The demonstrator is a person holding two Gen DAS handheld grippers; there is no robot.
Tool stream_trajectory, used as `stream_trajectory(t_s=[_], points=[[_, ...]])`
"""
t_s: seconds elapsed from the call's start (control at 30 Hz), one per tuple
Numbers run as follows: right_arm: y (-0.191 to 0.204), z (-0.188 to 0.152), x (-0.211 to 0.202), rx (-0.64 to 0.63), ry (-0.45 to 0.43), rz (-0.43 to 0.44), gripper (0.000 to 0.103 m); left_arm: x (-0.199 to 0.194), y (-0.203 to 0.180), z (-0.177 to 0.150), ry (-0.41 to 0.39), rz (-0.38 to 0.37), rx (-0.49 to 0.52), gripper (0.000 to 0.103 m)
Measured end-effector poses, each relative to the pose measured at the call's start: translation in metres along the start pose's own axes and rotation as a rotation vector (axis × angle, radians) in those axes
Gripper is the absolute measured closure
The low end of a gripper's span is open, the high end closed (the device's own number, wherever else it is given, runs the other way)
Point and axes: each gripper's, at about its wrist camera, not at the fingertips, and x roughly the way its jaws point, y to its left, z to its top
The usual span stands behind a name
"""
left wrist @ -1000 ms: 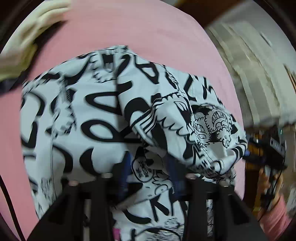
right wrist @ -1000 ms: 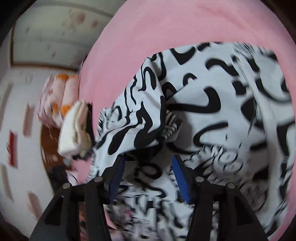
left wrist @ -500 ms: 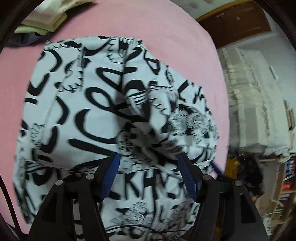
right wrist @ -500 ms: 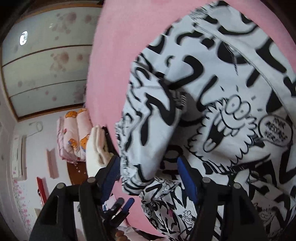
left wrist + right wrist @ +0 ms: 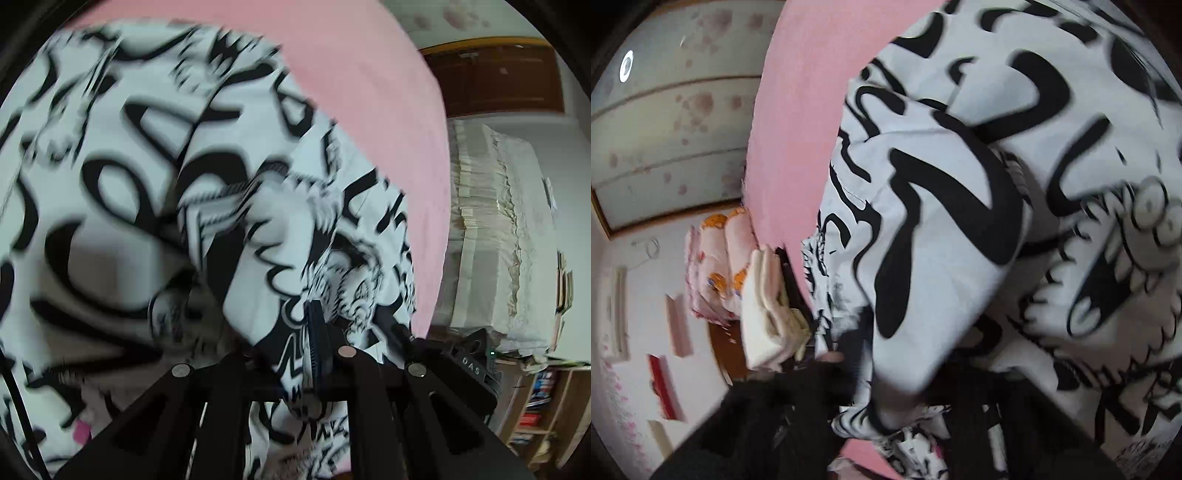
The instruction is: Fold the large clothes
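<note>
Both grips taken on the black-and-white graffiti-print shirt (image 5: 155, 155), which lies spread on the pink bedsheet (image 5: 369, 74), near edge bunched toward me.

Left gripper (image 5: 316, 332): jaws have just been closing and now stand pinched together on a raised fold of the print cloth; blue pad edge visible with fabric on both sides.

Right gripper (image 5: 897, 398): jaws have likewise just closed. Fingers are buried under a draped flap of the shirt (image 5: 960, 221) (heavy blur), so I read a closed pinch on cloth but cannot see the pads.

Step in hand, my judgement: lift both pinched points together and carry them across the shirt to lay the fold. To do it well I should keep the two hands level and at matched pace, hold the cloth taut between them, and check that each pinch holds only the intended layers, since the bunching suggests extra folds could be caught.

Surroundings: stack of folded cream cloths (image 5: 768, 317) and a pink patterned quilt (image 5: 716, 266) beyond the bed edge on my right side; lace-covered furniture (image 5: 509, 240) and a bookshelf (image 5: 539, 406) on my left. None lies in the fold path.
</note>
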Motion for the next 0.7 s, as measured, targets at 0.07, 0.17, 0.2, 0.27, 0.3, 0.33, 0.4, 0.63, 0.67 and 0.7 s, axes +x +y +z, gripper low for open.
stream_trajectory(t_s=[0.07, 0.17, 0.2, 0.27, 0.3, 0.33, 0.4, 0.63, 0.67, 0.7], points=[[0.014, 0.005, 0.002, -0.072, -0.009, -0.022, 0.099, 0.001, -0.018, 0.010, -0.030, 0.002, 0.067, 0.096], [0.047, 0.010, -0.003, -0.265, -0.096, -0.043, 0.101, -0.003, -0.045, 0.023, -0.101, 0.009, 0.187, 0.096], [0.055, 0.011, -0.002, -0.324, -0.124, -0.053, 0.101, -0.004, -0.051, 0.026, -0.124, 0.005, 0.221, 0.096], [0.070, 0.011, 0.002, -0.465, -0.169, -0.080, 0.101, -0.003, -0.057, 0.029, -0.147, 0.037, 0.273, 0.096], [0.072, 0.011, 0.007, -0.504, -0.169, -0.102, 0.101, -0.001, -0.058, 0.028, -0.146, 0.072, 0.286, 0.096], [0.071, 0.011, 0.012, -0.519, -0.158, -0.124, 0.101, 0.003, -0.055, 0.026, -0.142, 0.109, 0.298, 0.096], [0.061, 0.010, 0.023, -0.509, -0.126, -0.169, 0.101, 0.010, -0.044, 0.019, -0.119, 0.137, 0.293, 0.096], [-0.002, -0.013, 0.031, -0.374, -0.052, -0.261, 0.099, 0.023, 0.000, -0.022, -0.036, 0.197, 0.237, 0.096], [-0.007, -0.016, 0.031, -0.369, -0.049, -0.264, 0.098, 0.027, 0.002, -0.027, -0.027, 0.218, 0.243, 0.096], [-0.013, -0.021, 0.030, -0.361, -0.045, -0.266, 0.098, 0.030, 0.004, -0.031, -0.022, 0.236, 0.251, 0.096]])
